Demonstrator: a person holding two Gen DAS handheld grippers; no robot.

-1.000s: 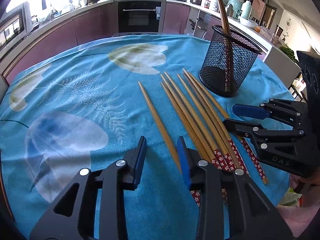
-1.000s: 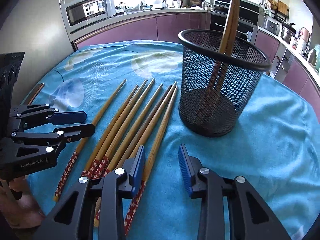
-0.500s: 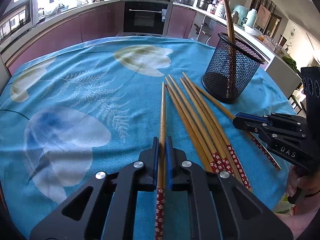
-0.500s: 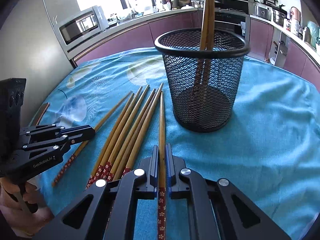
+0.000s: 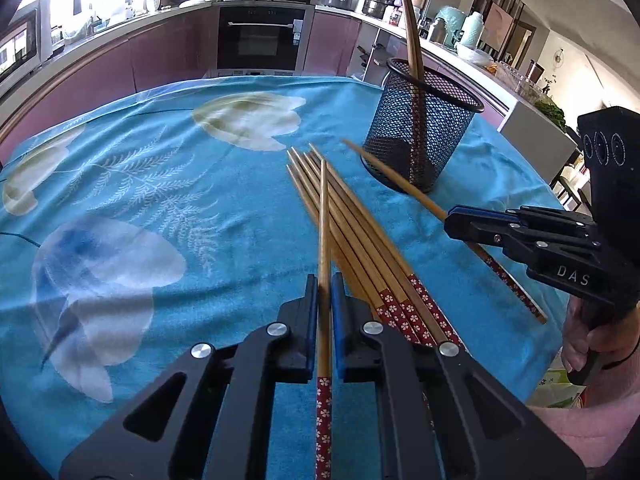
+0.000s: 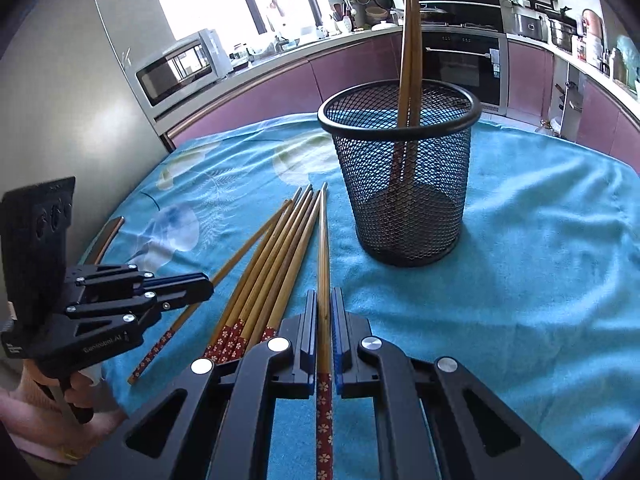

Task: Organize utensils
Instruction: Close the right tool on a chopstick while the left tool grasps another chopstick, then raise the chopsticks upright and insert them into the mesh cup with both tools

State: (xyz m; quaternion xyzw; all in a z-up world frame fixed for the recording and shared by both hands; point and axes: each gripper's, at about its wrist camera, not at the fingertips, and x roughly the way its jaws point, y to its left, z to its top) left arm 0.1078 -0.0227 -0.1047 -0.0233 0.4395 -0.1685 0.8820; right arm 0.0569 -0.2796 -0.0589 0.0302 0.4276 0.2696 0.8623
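The table (image 5: 168, 184), draped in a blue flowered cloth, carries a black mesh holder (image 6: 404, 184) with 2 chopsticks (image 6: 410, 40) standing upright in it, leaning on its rim. Just beside the holder, on its near left side in the right wrist view, lies a loose bundle of chopsticks (image 6: 272, 264) with their tips toward the holder and their red patterned ends away from it. The left gripper (image 5: 325, 304) is clamped on 1 chopstick (image 5: 324, 240), which crosses above that bundle and points toward the holder. The right gripper (image 6: 325, 316) is clamped on another single chopstick (image 6: 323, 256), its tip close to the holder's base on the bundle side.
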